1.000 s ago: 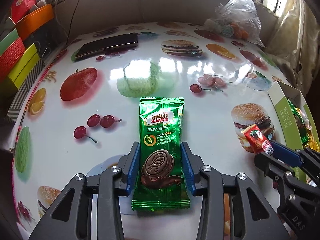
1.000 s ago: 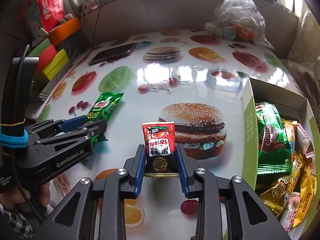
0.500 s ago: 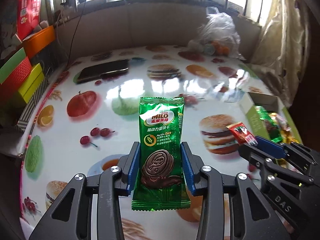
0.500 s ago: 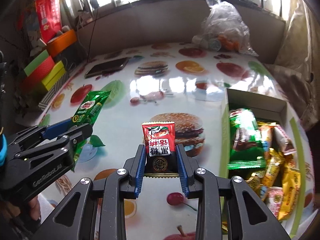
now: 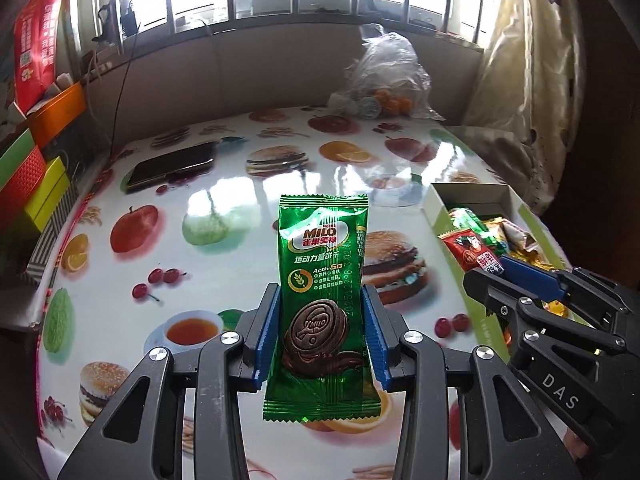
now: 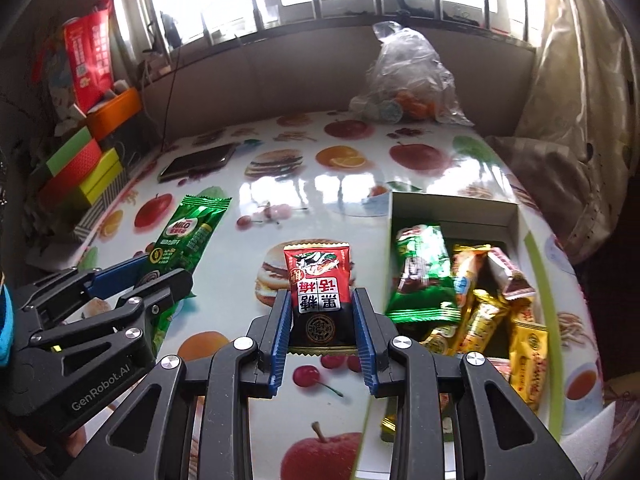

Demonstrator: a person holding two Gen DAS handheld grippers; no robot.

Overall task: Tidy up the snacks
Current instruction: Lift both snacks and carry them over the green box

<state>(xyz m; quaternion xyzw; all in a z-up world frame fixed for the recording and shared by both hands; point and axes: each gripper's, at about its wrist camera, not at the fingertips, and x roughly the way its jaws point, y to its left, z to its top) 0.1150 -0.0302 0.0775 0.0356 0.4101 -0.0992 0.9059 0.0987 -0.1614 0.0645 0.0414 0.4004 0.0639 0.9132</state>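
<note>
- Table point(image 5: 248, 200): fruit-and-burger print cloth, both grippers lifted clear above it.
- Snack box point(image 6: 452, 210): open, on the table's right side, already part-filled with packets.
- Step, as I read it: carry phase, both loads heading for the box. Next: move over the opening, then release.
- Left gripper point(image 5: 322, 332): narrowed onto green Milo biscuit packet point(image 5: 322, 280), gripped at its lower half.
- Right gripper point(image 6: 322, 330): narrowed onto small red plum-candy packet point(image 6: 318, 280), just left of the box.
</note>
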